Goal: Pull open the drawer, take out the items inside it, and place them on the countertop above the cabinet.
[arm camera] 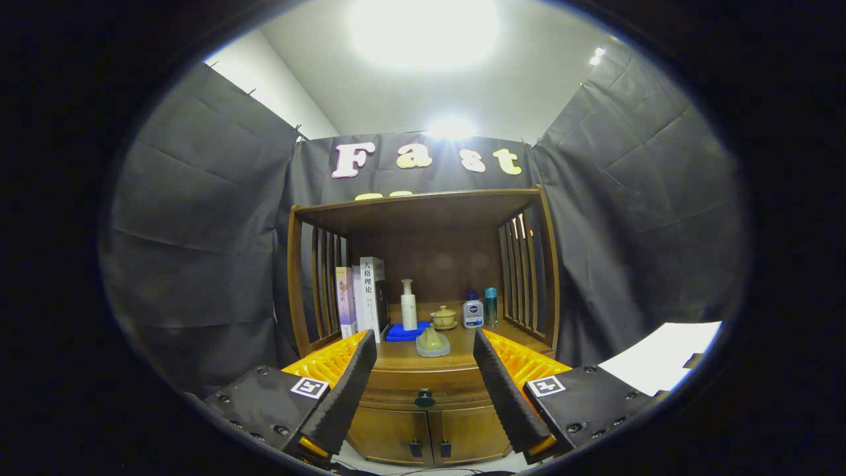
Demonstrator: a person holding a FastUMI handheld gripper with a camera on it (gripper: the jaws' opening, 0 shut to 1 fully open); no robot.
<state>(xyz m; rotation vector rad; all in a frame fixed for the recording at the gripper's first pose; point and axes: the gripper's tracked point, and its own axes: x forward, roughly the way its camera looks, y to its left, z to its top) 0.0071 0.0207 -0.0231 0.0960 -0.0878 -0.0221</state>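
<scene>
Ahead, the hand-held gripper (424,370) spreads wide before the shut drawer (423,393); books (362,297) and bottles (473,311) crowd the countertop (403,357).

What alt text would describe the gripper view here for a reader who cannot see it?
The open gripper faces a wooden cabinet, its fingers framing the closed drawer's dark knob ahead. On the countertop above stand books, a pump bottle, a lidded cup and two small bottles.
</scene>
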